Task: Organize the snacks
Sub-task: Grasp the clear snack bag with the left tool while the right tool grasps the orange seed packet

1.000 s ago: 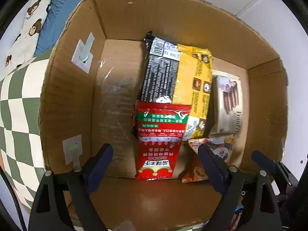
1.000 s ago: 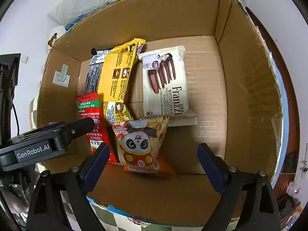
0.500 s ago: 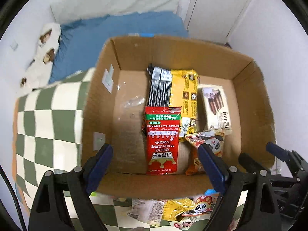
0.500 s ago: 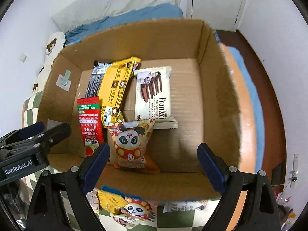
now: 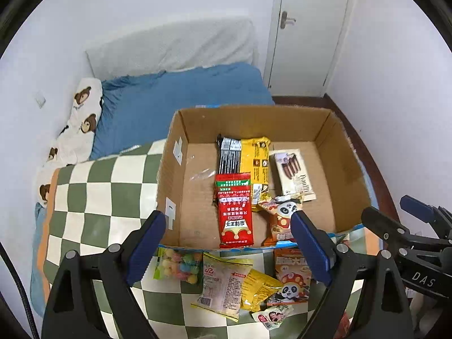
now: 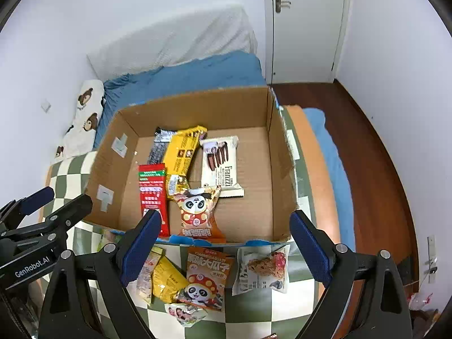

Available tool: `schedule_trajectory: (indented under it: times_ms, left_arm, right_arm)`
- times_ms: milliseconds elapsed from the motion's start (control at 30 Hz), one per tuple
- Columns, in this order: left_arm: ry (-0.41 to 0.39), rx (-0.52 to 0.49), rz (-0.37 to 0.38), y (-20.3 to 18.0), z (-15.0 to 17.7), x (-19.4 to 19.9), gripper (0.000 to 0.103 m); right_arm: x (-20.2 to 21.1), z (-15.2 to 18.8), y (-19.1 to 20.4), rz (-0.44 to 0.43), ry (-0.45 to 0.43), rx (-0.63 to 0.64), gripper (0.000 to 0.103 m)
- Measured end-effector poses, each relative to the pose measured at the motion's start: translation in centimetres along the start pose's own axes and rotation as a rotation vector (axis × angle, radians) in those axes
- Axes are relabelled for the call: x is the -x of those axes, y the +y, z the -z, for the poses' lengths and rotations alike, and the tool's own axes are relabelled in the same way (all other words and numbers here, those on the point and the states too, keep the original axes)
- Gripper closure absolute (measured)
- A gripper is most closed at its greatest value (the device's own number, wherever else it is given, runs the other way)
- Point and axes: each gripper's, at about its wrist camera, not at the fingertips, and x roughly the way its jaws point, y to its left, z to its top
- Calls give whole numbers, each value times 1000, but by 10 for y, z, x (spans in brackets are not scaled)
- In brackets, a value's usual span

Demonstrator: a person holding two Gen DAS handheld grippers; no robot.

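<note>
Two grippers, left gripper (image 5: 226, 245) and right gripper (image 6: 226, 243), hover with fingers wide, holding nothing. Five snack packets lie in the cardboard box (image 6: 271, 130); loose snack packets (image 6: 206, 276) sit just near of it on the checkered blanket (image 5: 93, 192).

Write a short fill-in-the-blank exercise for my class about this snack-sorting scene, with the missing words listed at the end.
1. The sorted snacks lie inside a ____ box.
2. The red packet lies to the ____ of the yellow packet in the right wrist view.
3. The snacks not yet packed lie on a green and white ____ cloth.
4. Both grippers, left and right, are ____ and hold nothing.

Missing words: cardboard; left; checkered; open
</note>
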Motion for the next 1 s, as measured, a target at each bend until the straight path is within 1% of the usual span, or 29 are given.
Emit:
schedule_trajectory:
  times_ms: [133,267,333,433,533,600,700,733,767,800,867,1000]
  left_arm:
    - [-42,5,8,-2,2,22,13]
    - [-51,32,32,2,6,35,13]
    - [-47,43,32,6,10,37,13]
    - [-20,66,9,16,26,31,13]
    - [60,107,-21,34,50,7,13]
    - [129,139,-25,46,66,-14,13]
    - [229,147,-38,53,89,-48,13]
    - [262,133,-36,51,96,-60,13]
    - [292,117,-31,48,101,-70,13]
    - [325,94,-24,43,106,-82,13]
    - [381,51,-8,33,114,-107,13]
    - [474,3,25,17,123,-151,13]
  right_arm:
    - [22,3,3,-23,-29,-8,9]
    - [41,6,6,-48,-47,-20,9]
    - [44,10,5,-64,-37,-34,9]
    - [34,23,2,-81,14,-57,9]
    - [4,45,-1,-106,113,-88,9]
    - [-22,60,-2,-122,178,-110,9]
    - [-64,83,-3,-134,268,-142,9]
    - [-78,91,-4,-141,297,-158,9]
    - [-89,97,-5,-147,318,-171,14]
    - [-100,103,-6,-149,339,-184,21]
    - [-114,110,-7,-151,365,-200,28]
    - [-130,116,-4,-137,394,-194,28]
